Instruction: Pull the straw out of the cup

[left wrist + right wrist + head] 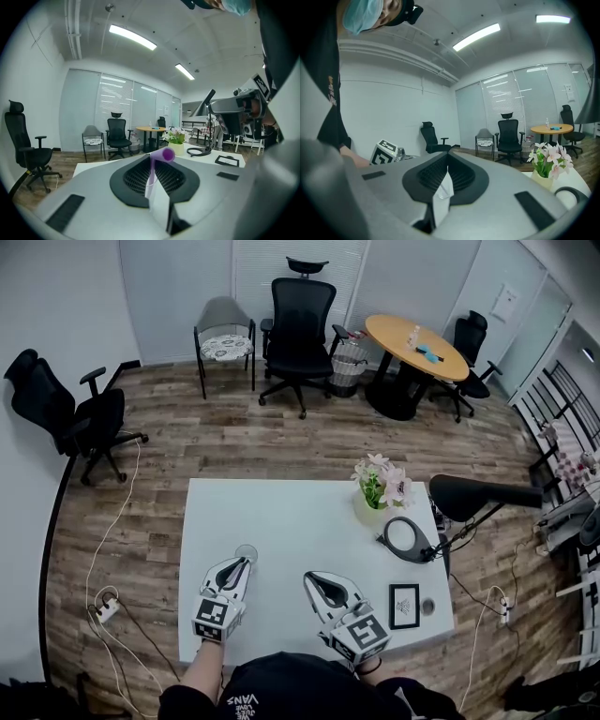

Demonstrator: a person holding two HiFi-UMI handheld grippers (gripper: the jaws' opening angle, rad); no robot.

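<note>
At the far left a black office chair (70, 413) stands on the wood floor (187, 442), and white cables (108, 549) trail down along the left side of the white table (281, 521). On the near part of that table the left gripper (242, 564) points away from the person, its jaws clamped together on the purple straw (152, 171). The straw rises upright from between the pads, and its bent top turns toward the camera. The straw's lower end is hidden by the jaws, so whether it is still inside the cup cannot be told. The clear cup (247, 552) stands on the table right at the tips of this gripper.

Just to the right, apart from the cup, the right gripper (317, 579) hangs over the table's near edge. Its jaws are pressed together with nothing between them.

Further right and farther back is a pot of pink and white flowers (380, 486), and beside it the ring head of a black desk lamp (405, 538). A small black picture frame (404, 606) lies flat near the right corner. Beyond the table, a round wooden table (415, 345) stands among more chairs
</note>
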